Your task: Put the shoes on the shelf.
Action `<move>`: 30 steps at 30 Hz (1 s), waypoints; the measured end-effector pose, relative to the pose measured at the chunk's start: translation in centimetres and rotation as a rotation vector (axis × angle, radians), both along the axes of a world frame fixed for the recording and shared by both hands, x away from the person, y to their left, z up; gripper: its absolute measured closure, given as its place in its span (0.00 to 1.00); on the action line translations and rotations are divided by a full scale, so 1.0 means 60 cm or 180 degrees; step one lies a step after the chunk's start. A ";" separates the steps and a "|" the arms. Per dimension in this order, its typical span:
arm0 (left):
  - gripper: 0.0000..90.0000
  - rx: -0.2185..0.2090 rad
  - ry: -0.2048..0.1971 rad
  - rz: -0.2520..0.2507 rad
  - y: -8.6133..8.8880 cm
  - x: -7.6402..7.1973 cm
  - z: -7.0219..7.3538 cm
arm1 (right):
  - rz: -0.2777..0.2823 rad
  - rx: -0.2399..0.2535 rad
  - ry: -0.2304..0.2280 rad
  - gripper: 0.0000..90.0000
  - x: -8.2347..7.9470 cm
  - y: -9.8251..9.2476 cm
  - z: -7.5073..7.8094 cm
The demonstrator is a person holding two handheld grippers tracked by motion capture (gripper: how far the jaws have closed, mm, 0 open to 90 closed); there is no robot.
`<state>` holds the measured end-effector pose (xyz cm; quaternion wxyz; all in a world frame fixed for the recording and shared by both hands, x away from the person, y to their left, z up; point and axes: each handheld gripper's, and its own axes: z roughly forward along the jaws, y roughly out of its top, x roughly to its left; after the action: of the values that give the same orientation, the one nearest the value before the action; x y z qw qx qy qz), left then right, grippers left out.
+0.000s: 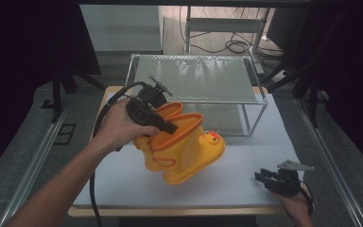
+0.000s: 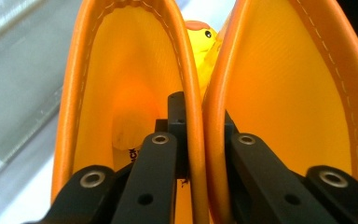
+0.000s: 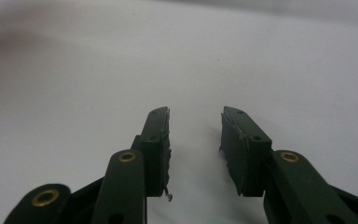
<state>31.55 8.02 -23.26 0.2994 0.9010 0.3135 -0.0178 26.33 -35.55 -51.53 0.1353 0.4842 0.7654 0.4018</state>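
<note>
Left gripper view: left tool point(image 2: 200, 135) pinches (both) boots point(image 2: 200, 84)

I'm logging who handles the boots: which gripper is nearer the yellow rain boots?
Left. The left gripper is clamped on the adjoining rims of the yellow rain boots; the right gripper rests open on the table, well off to their right.

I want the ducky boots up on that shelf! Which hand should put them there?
Probably left. The left gripper already pinches both yellow boots by their orange rims, right before the wire shelf. The right gripper rests open, far off.
</note>
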 end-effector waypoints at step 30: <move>0.93 -0.0292 -0.0140 0.0124 -0.018 0.052 0.155 | -0.0036 0.0043 -0.0018 0.70 0.000 -0.008 0.002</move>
<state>34.69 6.95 -13.96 0.3475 0.8802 0.3231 -0.0066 26.35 -36.03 -51.43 0.1365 0.4883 0.7595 0.4076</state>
